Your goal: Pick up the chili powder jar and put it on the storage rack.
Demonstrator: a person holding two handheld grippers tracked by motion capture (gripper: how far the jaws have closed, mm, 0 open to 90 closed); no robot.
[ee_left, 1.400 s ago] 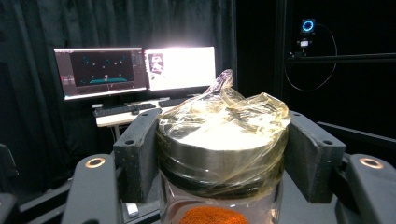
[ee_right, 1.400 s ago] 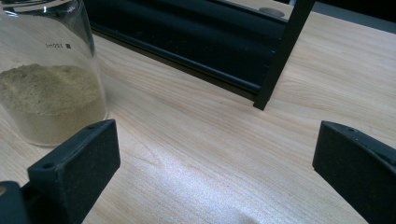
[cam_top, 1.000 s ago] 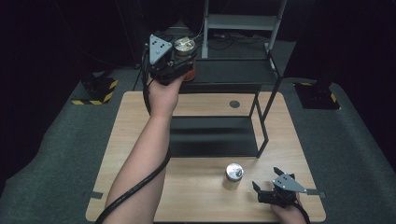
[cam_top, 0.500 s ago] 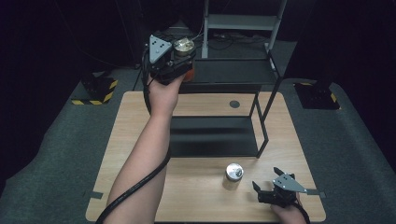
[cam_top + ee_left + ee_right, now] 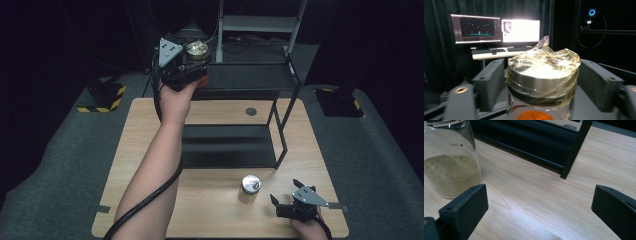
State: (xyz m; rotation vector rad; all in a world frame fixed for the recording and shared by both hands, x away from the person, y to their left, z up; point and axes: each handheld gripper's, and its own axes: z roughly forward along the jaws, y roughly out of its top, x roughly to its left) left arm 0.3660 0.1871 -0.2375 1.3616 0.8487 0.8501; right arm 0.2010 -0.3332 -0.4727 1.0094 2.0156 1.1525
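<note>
A glass jar of orange powder (image 5: 541, 82), its metal lid wrapped in clear film (image 5: 196, 49), stands on the black rack's upper shelf (image 5: 250, 77). My left gripper (image 5: 196, 59) is level with the jar. Its jaws have just been opening, and the fingers (image 5: 490, 82) stand a little off the lid on either side. A second jar with beige powder (image 5: 250, 185) (image 5: 451, 165) stands on the wooden table (image 5: 150, 125) near the front. My right gripper (image 5: 284, 192) (image 5: 540, 200) rests open just right of that jar, with nothing between its jaws.
The black rack's lower shelf (image 5: 230, 145) lies across the table's middle, and its thin posts (image 5: 576, 147) rise at the right. Monitors and a keyboard on a desk (image 5: 496, 51) stand far behind the rack. Dark carpet surrounds the table.
Both hands and both jars keep their places in the high view; no clear shift shows there.
</note>
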